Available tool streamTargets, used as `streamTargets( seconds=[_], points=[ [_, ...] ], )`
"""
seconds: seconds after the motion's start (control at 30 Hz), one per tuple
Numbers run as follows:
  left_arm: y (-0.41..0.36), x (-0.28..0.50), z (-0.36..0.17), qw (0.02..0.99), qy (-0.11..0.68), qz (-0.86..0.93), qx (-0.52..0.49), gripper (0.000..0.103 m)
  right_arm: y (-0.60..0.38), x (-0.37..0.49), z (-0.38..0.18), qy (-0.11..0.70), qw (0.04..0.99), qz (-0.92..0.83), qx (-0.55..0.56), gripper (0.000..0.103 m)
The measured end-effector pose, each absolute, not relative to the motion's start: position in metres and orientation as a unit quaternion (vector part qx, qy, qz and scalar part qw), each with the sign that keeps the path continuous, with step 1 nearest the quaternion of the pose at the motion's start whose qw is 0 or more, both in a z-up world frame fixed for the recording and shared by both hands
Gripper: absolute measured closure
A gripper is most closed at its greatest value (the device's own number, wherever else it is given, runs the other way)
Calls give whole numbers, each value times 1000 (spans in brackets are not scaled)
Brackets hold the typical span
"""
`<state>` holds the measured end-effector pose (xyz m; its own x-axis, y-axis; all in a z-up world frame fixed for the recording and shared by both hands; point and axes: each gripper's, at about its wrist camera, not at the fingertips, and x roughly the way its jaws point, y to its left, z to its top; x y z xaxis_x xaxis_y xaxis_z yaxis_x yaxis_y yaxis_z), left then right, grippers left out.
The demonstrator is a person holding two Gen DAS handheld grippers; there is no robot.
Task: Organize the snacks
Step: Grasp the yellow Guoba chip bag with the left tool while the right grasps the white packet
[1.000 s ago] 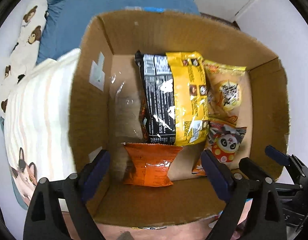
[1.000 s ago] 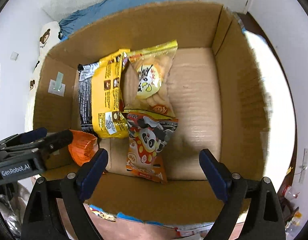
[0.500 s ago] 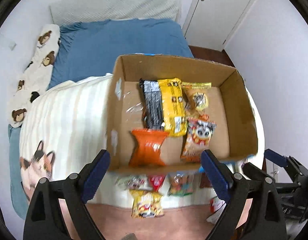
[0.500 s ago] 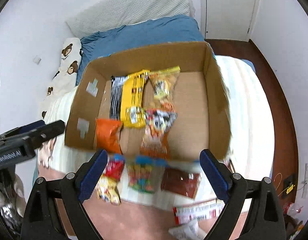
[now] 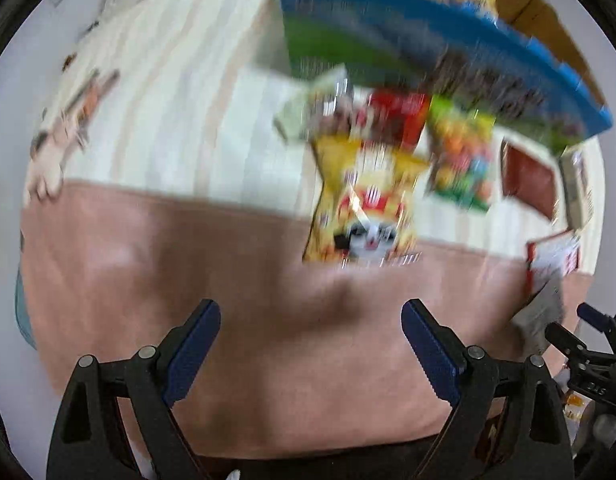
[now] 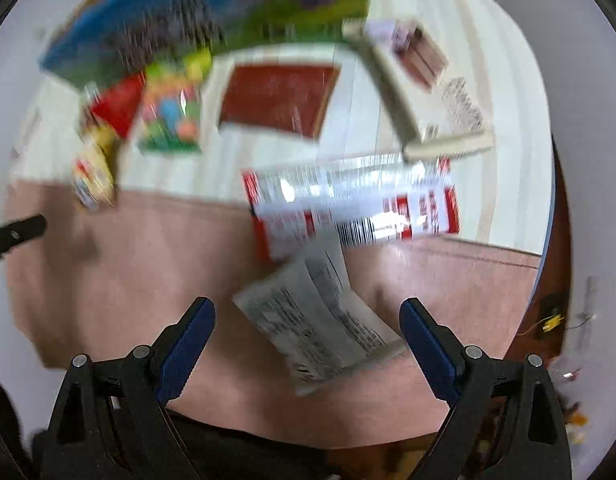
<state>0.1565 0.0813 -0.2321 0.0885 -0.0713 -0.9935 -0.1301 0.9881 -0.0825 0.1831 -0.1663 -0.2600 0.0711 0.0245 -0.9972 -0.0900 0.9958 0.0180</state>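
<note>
I see a yellow packet (image 5: 364, 204), a red-and-white packet (image 6: 348, 204), and a cream-striped, pink-edged blanket (image 5: 188, 120).

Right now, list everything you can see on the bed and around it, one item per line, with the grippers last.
Box: one, cardboard with a blue and green printed side, far edge of the bed.
Yellow snack bag: one, yellow with a cartoon face, in front of the box.
Red snack bag: one, red, just behind the yellow one.
Green snack bag: one, green and multicoloured, beside the yellow bag.
Brown packet: one, dark red-brown, flat.
Red and white packet: one, label side up.
Grey packet: one, nearest the right gripper.
Blanket: one, cream stripes with a pink band.
Left gripper: open, empty.
Right gripper: open, empty.
</note>
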Motion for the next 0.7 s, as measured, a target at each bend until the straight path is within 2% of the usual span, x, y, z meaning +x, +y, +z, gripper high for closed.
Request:
streamTargets(
  seconds=[0.1,0.17,0.27,0.37,0.67,0.7],
  points=[
    [75,152,-242,730,680,21,-64,10,-166,180,-283,690,722,45,-22,9],
    [72,154,-243,731,679,19,-62,10,-174,180,-295,698,716,28,9,16],
    [69,162,-239,735,675,15,-65,10,-200,180,-299,698,701,2,147,22],
    [68,177,-236,736,672,11,-73,10,-222,177,-300,684,673,5,282,22],
    [52,239,-259,720,689,-14,-88,10,-207,174,-284,685,699,-1,205,20],
    [51,243,-261,722,686,-14,-87,18,-203,173,-285,687,702,-2,188,21]
  ],
)
